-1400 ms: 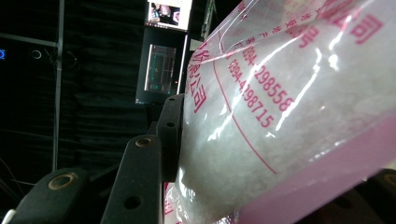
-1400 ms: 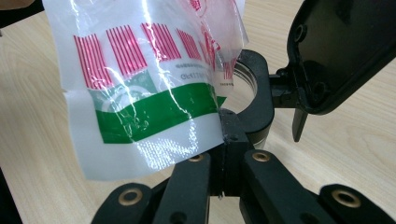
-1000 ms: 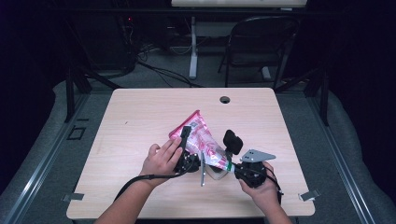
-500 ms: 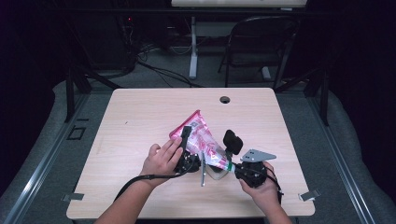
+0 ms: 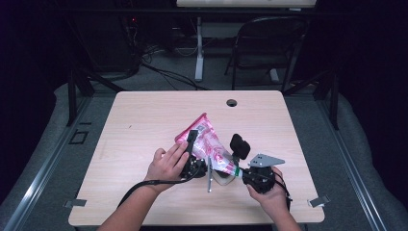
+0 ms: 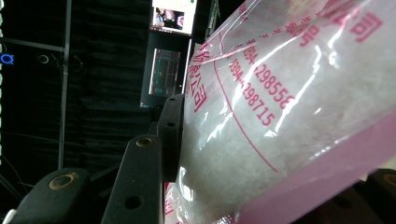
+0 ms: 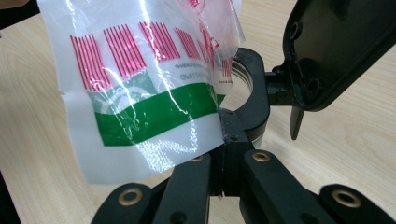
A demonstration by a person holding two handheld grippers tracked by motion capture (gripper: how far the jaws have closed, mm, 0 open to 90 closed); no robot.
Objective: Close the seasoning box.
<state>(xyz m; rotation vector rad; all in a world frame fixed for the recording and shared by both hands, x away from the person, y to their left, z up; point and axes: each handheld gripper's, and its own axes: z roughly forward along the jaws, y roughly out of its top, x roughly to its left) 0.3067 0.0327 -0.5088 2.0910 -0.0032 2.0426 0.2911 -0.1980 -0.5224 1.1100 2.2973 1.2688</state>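
Pink-printed clear plastic makes up the bag, which lies near the middle of the wooden table, toward the person's side, held between the two grippers. Nothing differs from a second ago: the bag, both hands and both grippers sit just where they were.

The left gripper is clamped across the bag's body; in the left gripper view one black jaw presses the bulging side of the bag, while the other jaw is covered by the plastic. The right gripper is clenched on the bag's lower, green-striped edge; in the right gripper view its jaws meet on that thin film.

The bag's white contents are blurred behind the glare. A dark round piece behind the film in the right gripper view is hard to identify.

In the high view the bag's long axis runs diagonally, its pink tip pointing away toward the far left and its green-striped end toward the near right.
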